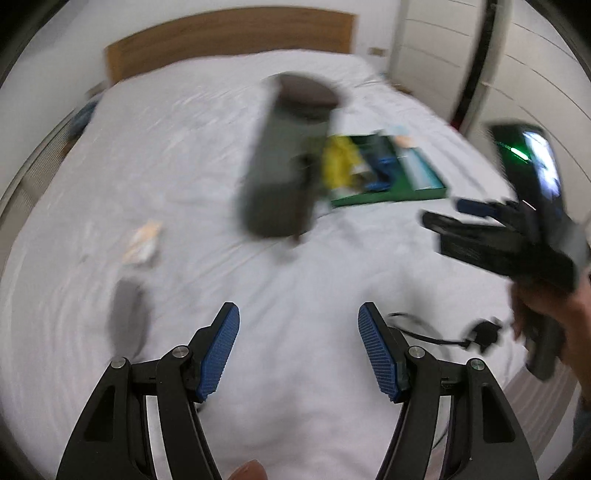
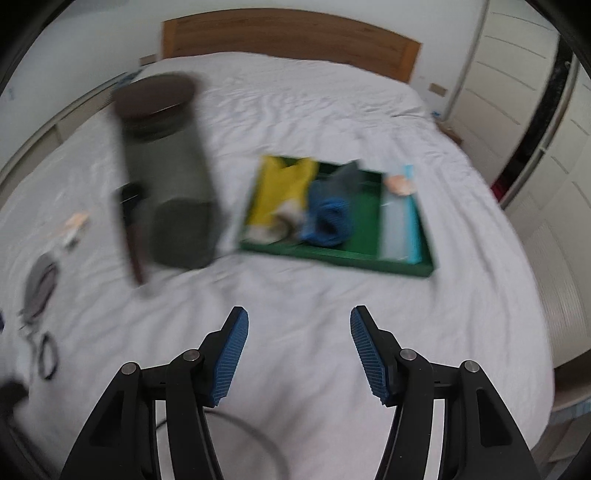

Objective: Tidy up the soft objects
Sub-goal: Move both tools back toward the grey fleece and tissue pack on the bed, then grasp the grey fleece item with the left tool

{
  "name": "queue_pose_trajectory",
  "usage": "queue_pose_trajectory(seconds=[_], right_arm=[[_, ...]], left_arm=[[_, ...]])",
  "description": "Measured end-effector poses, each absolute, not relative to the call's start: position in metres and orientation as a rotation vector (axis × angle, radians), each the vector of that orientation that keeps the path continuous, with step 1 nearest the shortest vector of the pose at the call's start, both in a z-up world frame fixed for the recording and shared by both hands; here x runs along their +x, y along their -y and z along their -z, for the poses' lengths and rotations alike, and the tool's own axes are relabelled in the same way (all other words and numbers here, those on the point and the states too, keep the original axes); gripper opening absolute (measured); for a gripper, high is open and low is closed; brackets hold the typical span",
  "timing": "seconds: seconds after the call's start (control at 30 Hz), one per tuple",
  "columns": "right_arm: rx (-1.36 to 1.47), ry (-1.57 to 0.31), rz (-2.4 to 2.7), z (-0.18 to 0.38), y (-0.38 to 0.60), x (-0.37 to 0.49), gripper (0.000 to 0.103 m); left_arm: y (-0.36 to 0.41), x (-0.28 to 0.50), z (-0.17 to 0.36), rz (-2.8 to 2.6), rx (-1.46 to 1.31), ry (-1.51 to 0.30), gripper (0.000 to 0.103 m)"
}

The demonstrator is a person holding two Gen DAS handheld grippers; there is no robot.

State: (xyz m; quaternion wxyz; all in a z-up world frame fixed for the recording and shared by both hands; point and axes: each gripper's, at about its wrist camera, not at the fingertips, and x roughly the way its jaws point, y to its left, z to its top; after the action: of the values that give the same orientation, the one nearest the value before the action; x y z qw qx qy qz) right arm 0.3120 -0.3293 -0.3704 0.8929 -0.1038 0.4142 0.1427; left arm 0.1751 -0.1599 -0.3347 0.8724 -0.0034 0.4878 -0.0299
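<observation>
A green tray (image 2: 332, 254) lies on the white bed (image 2: 332, 369). It holds a yellow cloth (image 2: 280, 188), a rolled blue cloth (image 2: 328, 218), a grey cloth (image 2: 349, 173) and a pale blue pack (image 2: 400, 225). The left wrist view shows the same tray (image 1: 388, 197), partly hidden behind a tall dark grey cylinder (image 1: 288, 155). A grey soft piece (image 1: 127, 321) lies on the sheet at the left. My left gripper (image 1: 298, 314) is open over bare sheet with nothing between its pads. My right gripper (image 2: 298, 317) is open and empty too, and appears blurred at the right (image 1: 443, 214).
The dark cylinder (image 2: 170, 166) stands left of the tray. Small pale items (image 2: 75, 225) and black rings (image 2: 48, 354) lie at the bed's left side. A black cable (image 1: 443, 336) runs across the sheet. A wooden headboard (image 2: 288, 33) is behind, wardrobe doors (image 2: 517, 92) to the right.
</observation>
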Motion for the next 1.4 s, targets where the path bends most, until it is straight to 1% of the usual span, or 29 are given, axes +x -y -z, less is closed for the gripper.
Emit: queue_pose_trajectory(seconds=[0.1,0.23,0.37,0.47,0.67,1.0,1.4], right_arm=[[-0.226,-0.878,-0.359,0.373,0.293,0.277,0.058],[-0.240,-0.897,-0.435,0.377,0.249,0.243,0.058],[-0.213,-0.936,-0.515,0.385,0.208,0.215,0.058],[-0.198,-0.966,-0.558,0.395,0.184,0.199,0.059],[-0.188,-0.992,-0.577,0.413,0.157,0.189,0.059],[-0.171,-1.003,-0.554,0.428,0.140,0.184,0.061],[-0.149,-0.986,-0.553,0.437,0.118,0.201,0.062]], left_arm=[[0.108,0.156,0.341,-0.033,-0.034,-1.046,0.061],[0.044,0.127,0.368,-0.138,-0.065,-1.102,0.061],[0.001,0.104,0.400,-0.175,-0.118,-1.176,0.061],[-0.017,0.091,0.418,-0.169,-0.160,-1.207,0.061],[-0.028,0.082,0.444,-0.143,-0.178,-1.231,0.061],[-0.030,0.082,0.462,-0.123,-0.146,-1.257,0.061],[-0.044,0.095,0.451,-0.121,-0.154,-1.224,0.061]])
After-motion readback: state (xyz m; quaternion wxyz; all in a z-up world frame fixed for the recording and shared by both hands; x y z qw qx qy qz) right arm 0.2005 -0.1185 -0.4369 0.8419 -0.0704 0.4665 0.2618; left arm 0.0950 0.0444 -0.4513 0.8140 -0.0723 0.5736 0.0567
